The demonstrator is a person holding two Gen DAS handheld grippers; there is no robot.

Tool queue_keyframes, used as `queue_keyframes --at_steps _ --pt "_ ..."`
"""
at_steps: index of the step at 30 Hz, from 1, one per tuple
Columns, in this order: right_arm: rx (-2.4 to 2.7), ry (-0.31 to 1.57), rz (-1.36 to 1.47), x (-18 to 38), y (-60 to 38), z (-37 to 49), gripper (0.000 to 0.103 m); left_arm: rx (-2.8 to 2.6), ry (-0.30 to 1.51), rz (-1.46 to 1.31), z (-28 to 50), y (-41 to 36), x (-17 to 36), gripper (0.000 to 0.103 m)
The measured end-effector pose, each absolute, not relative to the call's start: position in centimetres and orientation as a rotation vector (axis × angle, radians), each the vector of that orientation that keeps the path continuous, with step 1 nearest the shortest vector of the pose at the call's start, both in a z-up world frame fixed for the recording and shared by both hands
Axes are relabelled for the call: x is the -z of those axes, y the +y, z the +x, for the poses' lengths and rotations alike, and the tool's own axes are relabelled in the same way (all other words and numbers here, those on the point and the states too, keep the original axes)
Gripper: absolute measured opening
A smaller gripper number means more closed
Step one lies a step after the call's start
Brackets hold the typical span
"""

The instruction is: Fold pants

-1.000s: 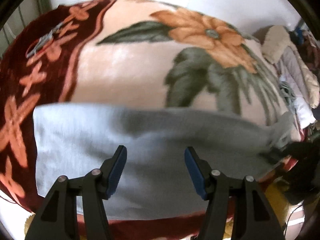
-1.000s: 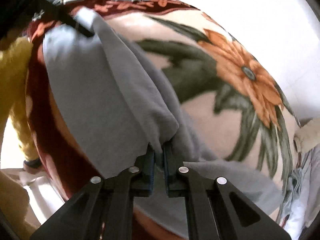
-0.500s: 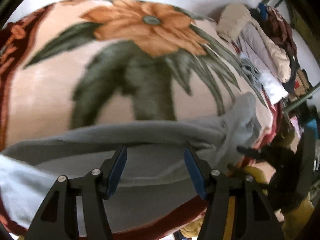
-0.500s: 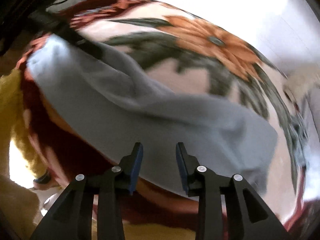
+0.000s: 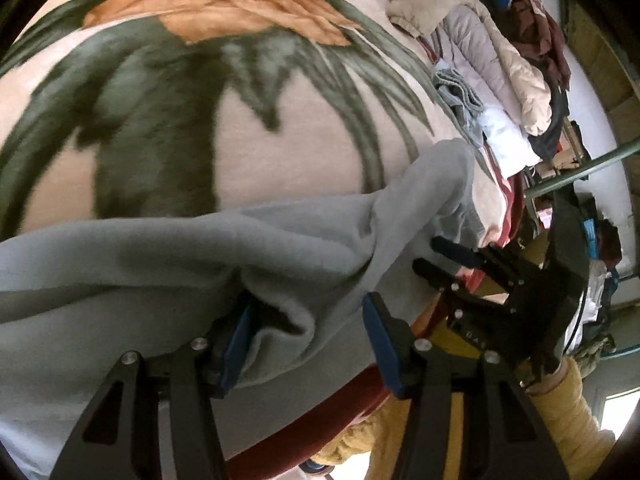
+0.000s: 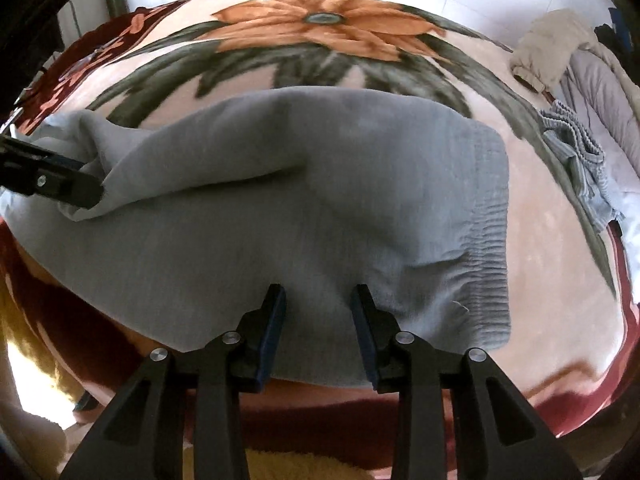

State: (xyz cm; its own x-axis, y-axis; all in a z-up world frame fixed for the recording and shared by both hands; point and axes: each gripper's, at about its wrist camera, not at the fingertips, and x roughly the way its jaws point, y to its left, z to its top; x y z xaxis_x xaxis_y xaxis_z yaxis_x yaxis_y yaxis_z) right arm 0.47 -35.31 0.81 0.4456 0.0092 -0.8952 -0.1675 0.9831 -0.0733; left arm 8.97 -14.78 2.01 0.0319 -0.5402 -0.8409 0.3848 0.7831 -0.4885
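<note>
The grey pants point(image 6: 304, 200) lie across a floral blanket point(image 6: 520, 208), folded into a broad band that runs from about 9 o'clock to 3 o'clock in the right wrist view, with the ribbed elastic waistband point(image 6: 486, 248) at the 3 o'clock end. The big orange flower point(image 6: 320, 24) of the blanket sits beyond the pants at 12 o'clock, and the dark red border of the blanket runs along the near edge at 6 o'clock.

The right gripper point(image 6: 318, 320) hangs over the near edge of the pants, pointing steeply down. Its jaws stand partly apart with the blue pads clear on both sides — cloth shows in the gap below them, but nothing is pinched.

The left gripper point(image 5: 306, 330) is at the other end of the pants. In its own view a bunched fold of grey cloth point(image 5: 280, 320) rises between the fingers, lying against the pad at 8 o'clock, while the pad at 4 o'clock stands free of it; the jaws are closing with the fold between them. In the right wrist view the same gripper enters at 9 o'clock, its tips buried in the gathered end of the cloth.

In the left wrist view the right gripper shows at 3 o'clock, with a yellow sleeve point(image 5: 560, 408) below it. A heap of clothes point(image 5: 500, 52) — pale jackets, dark garments — is piled at 2 o'clock past the blanket's far edge.
</note>
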Motion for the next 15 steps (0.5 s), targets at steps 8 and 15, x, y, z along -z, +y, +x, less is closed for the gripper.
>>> queue_keyframes --at_steps 8,15 --pt "-0.13 1.093 -0.144 -0.8 -35.5 0.7 0.036 0.731 1.297 -0.164 9.6 -14.5 -4.5 0.008" --pt "-0.132 1.096 -0.132 -0.6 -35.6 0.7 0.036 0.665 1.092 -0.019 13.9 -14.9 -9.4 0.007"
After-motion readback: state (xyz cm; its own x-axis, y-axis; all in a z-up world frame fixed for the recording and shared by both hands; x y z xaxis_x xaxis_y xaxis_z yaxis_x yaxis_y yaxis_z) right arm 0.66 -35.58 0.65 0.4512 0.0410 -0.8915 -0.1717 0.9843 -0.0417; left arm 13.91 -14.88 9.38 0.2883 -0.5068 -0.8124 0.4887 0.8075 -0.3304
